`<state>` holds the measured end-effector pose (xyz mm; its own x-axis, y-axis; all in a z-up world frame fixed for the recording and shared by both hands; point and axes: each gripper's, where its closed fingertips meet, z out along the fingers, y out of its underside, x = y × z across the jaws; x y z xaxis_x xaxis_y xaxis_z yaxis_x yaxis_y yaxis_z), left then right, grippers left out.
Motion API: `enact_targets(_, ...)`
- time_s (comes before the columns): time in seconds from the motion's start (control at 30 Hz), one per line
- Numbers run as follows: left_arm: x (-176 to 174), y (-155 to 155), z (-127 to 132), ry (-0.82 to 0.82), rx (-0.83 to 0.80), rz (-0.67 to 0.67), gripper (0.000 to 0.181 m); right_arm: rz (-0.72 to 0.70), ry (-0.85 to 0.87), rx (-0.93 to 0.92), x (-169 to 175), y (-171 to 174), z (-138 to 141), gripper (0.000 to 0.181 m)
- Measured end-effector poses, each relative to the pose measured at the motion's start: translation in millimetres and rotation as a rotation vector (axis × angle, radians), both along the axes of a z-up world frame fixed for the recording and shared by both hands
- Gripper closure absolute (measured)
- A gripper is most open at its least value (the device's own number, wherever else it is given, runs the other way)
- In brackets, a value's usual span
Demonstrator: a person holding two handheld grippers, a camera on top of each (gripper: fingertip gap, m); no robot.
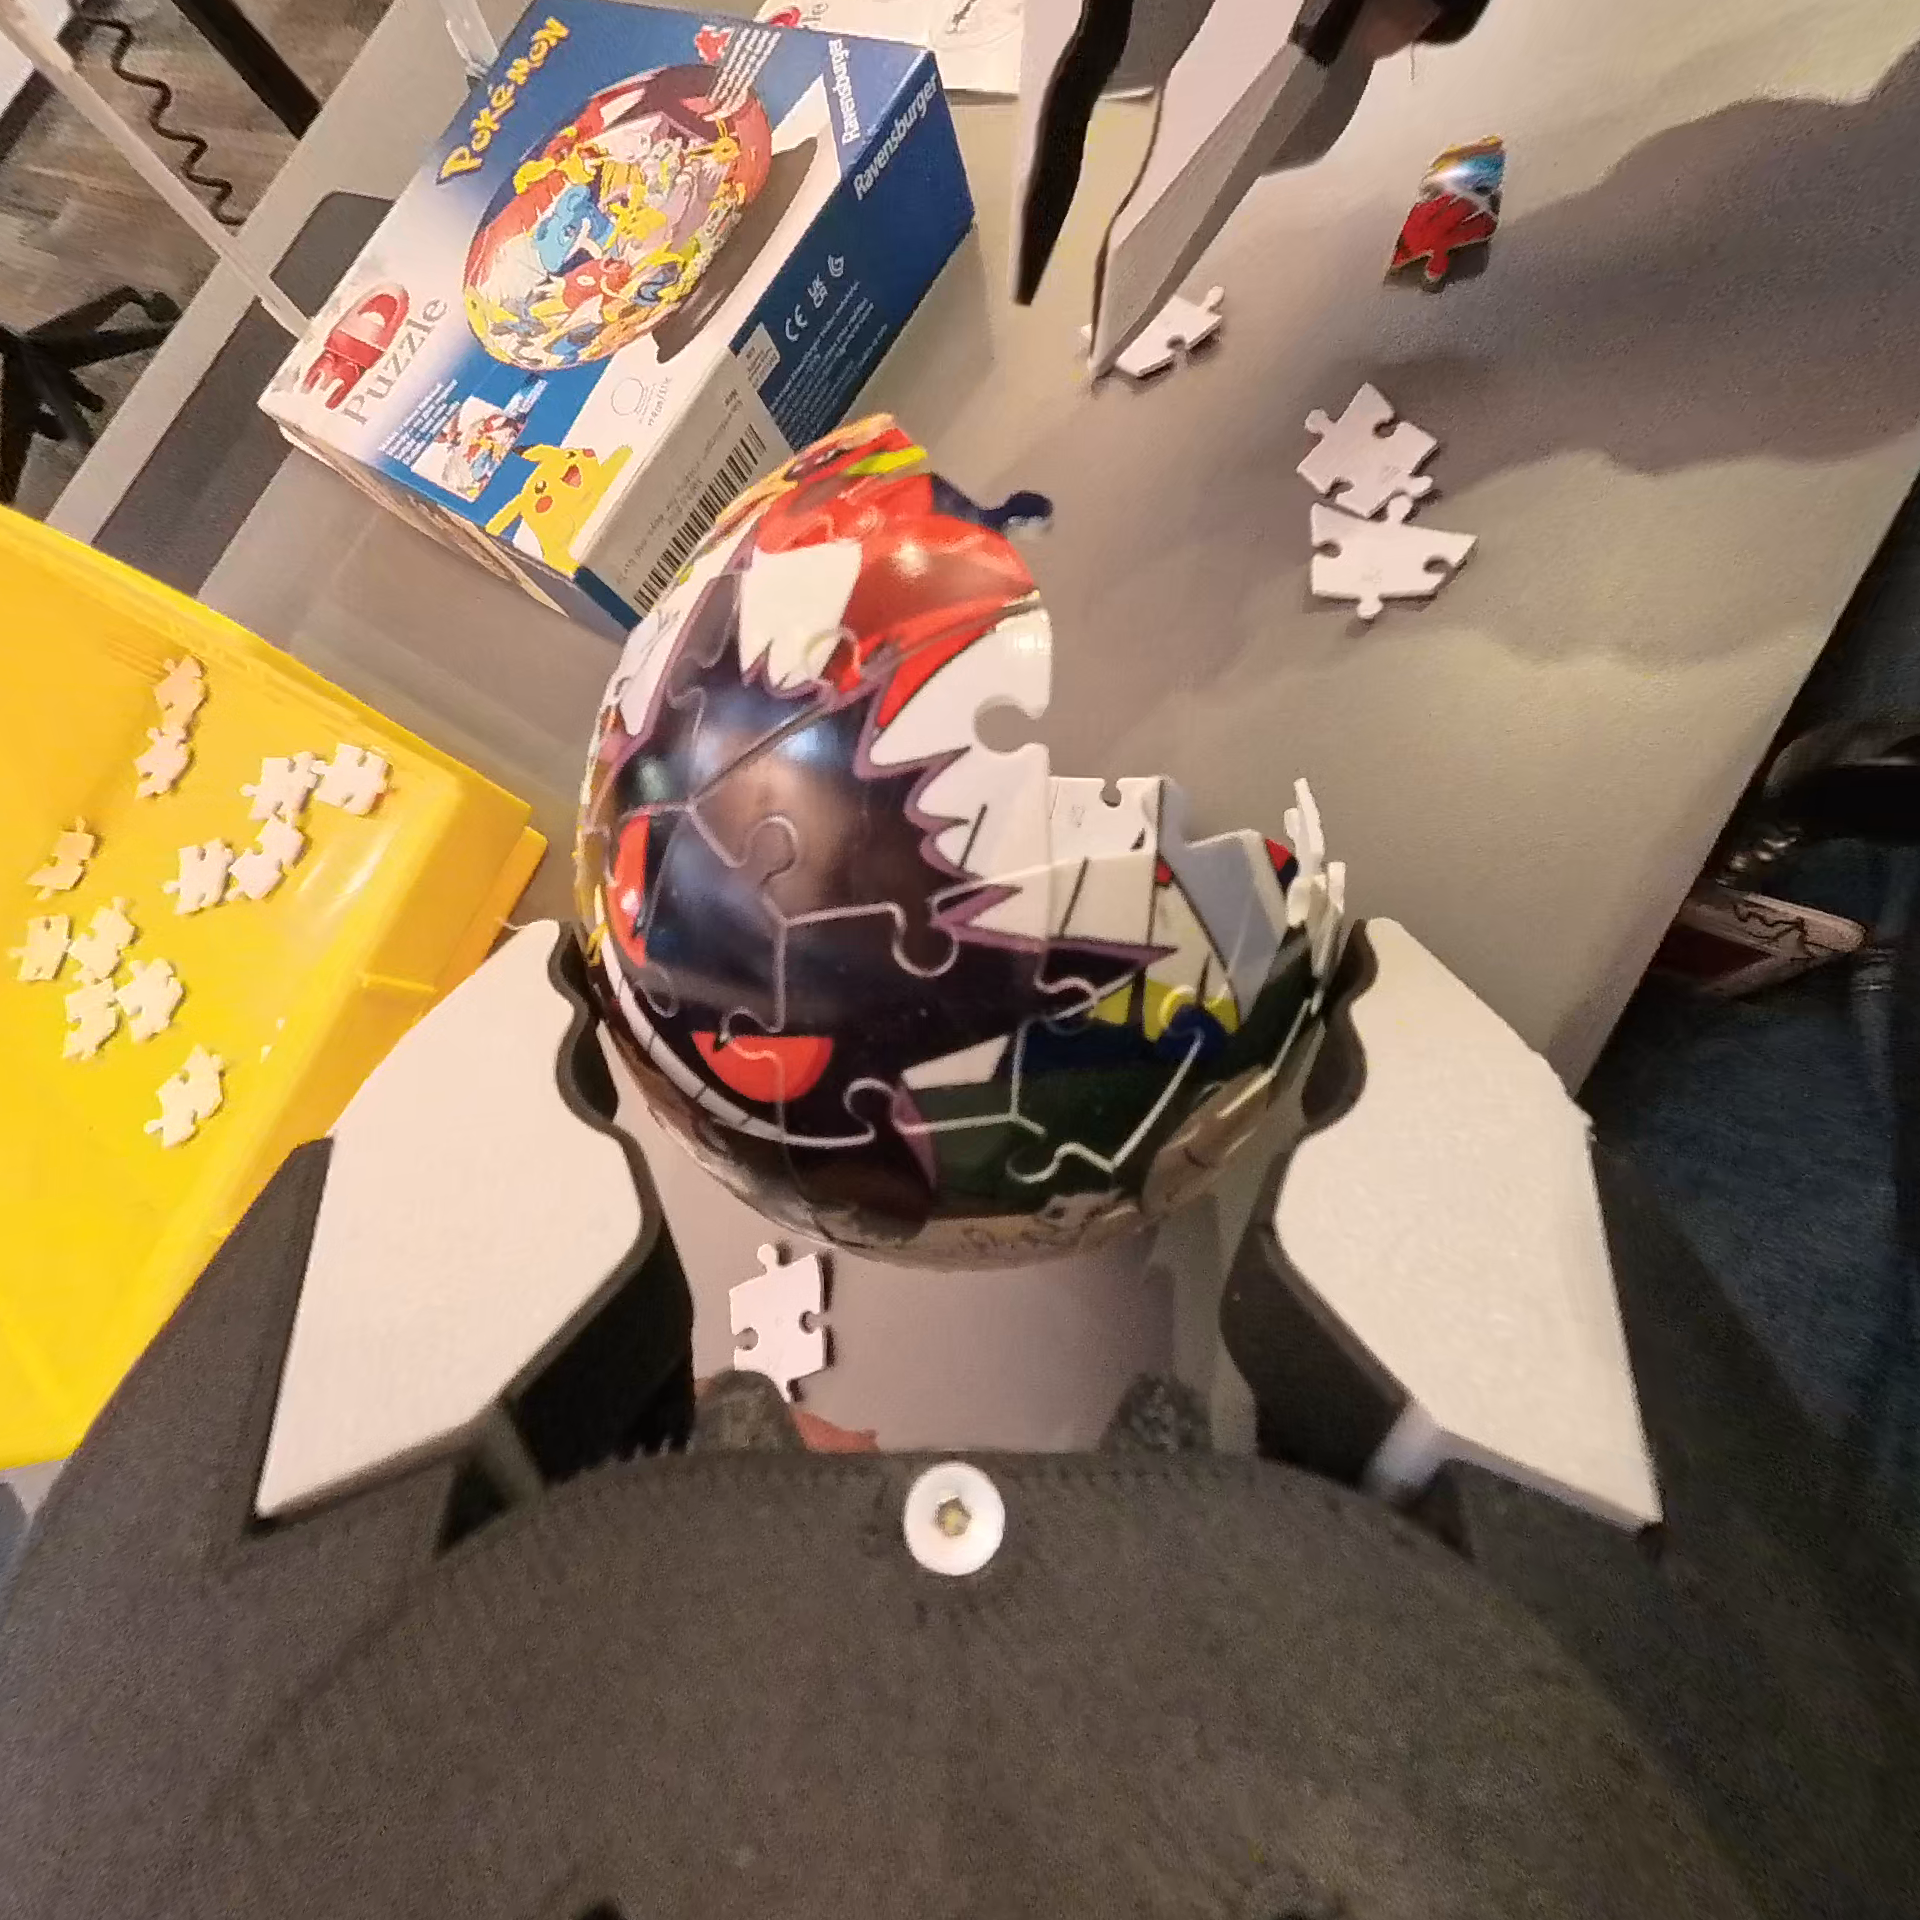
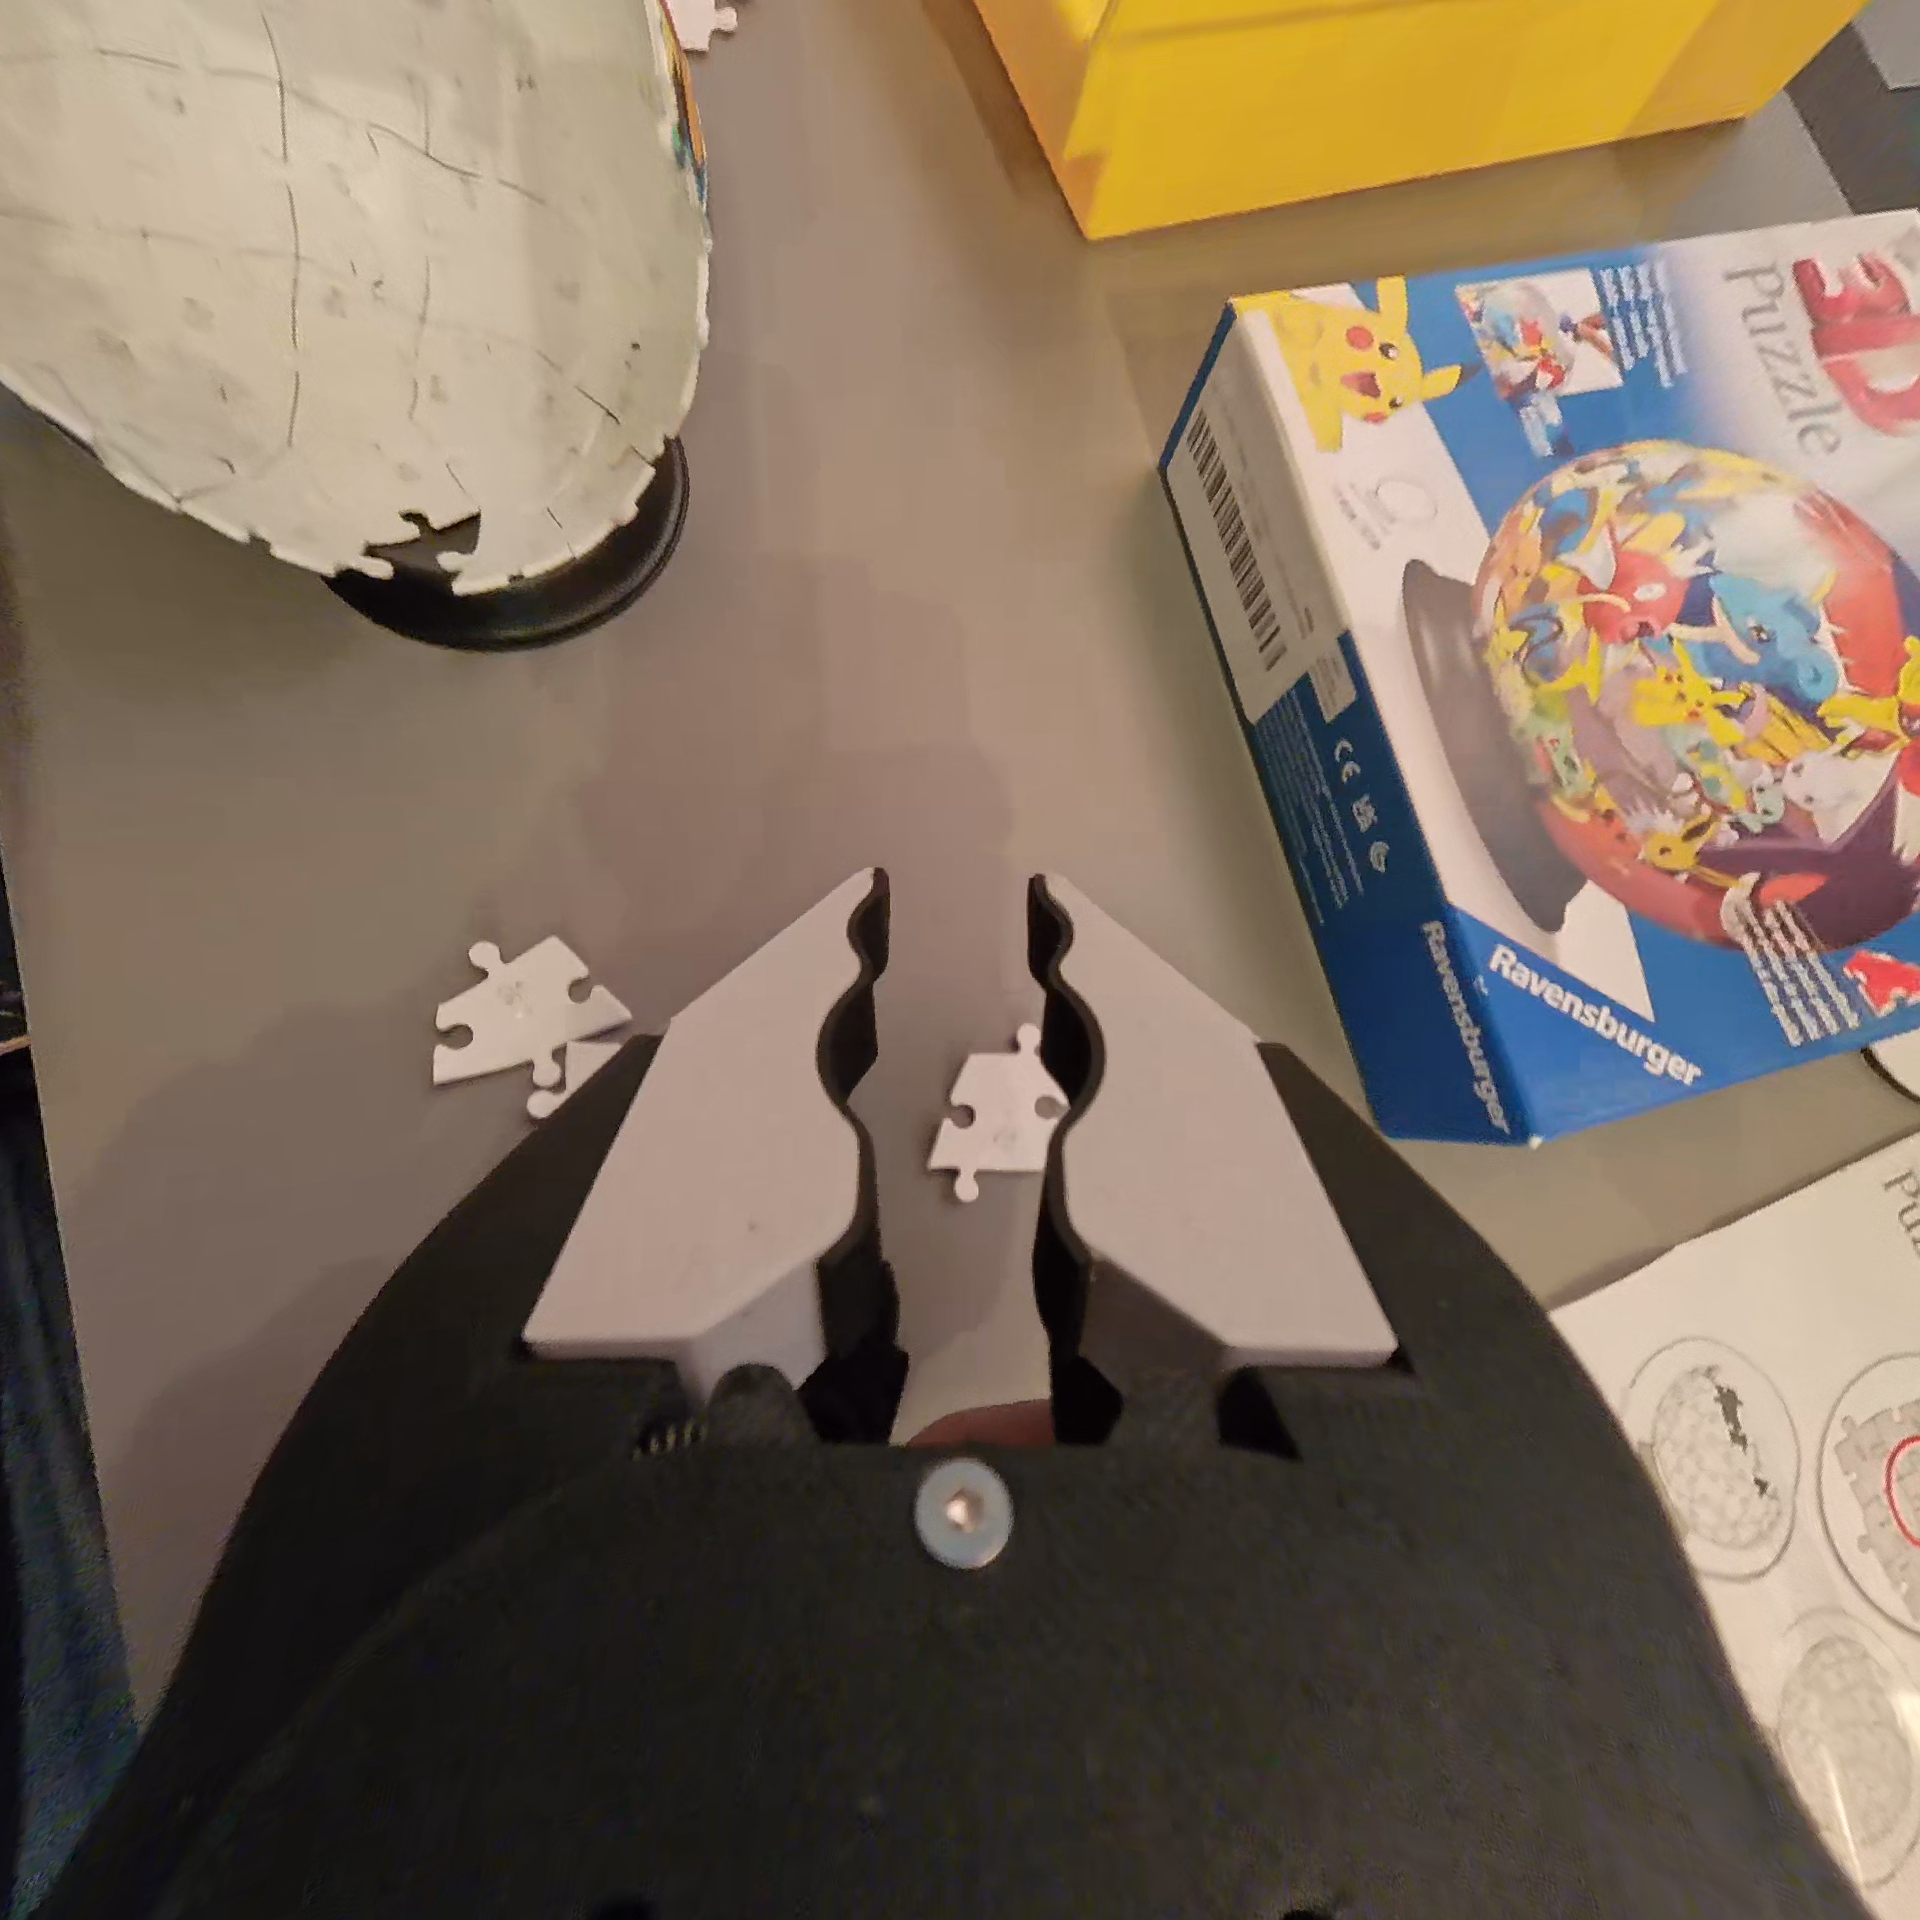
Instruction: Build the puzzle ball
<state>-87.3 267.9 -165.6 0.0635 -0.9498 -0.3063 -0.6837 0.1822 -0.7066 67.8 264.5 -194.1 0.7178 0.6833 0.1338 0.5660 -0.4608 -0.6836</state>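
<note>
The partly built puzzle ball point(image 1: 831, 935) is glossy, dark, red and white, with an open gap at its right side. My left gripper point(image 1: 961, 935) spans it, with both fingers against its sides, shut on it. In the right wrist view the ball's white inside point(image 2: 312, 260) shows at top left on a black stand point(image 2: 540, 608). My right gripper point(image 2: 956, 883) is a little open, low over the table, with a face-down white piece point(image 2: 992, 1117) lying between its fingers. It also shows in the left wrist view point(image 1: 1070, 322), over that piece point(image 1: 1169, 332).
A yellow bin point(image 1: 94, 1195) with several white pieces is at left. The blue puzzle box point(image 1: 623, 291) lies behind the ball. Loose pieces lie on the grey table: two white point(image 1: 1371, 457), one coloured point(image 1: 1449, 213), one below the ball point(image 1: 779, 1320). An instruction sheet point(image 2: 1766, 1455) lies at right. The left gripper's tips are roughly 15 cm from the right gripper's.
</note>
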Motion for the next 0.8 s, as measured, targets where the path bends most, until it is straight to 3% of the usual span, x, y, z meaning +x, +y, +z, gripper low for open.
enact_targets(0.43, 6, -6, 0, -0.09, 0.0, 0.077, 0.051, 0.071, 0.031, -0.019, -32, 26, -4, 0.157)
enact_targets(0.8, -1, 0, 0, -0.129, -0.01, 0.098, 0.052, 0.027, 0.024, -0.006, -27, 26, 1, 0.157)
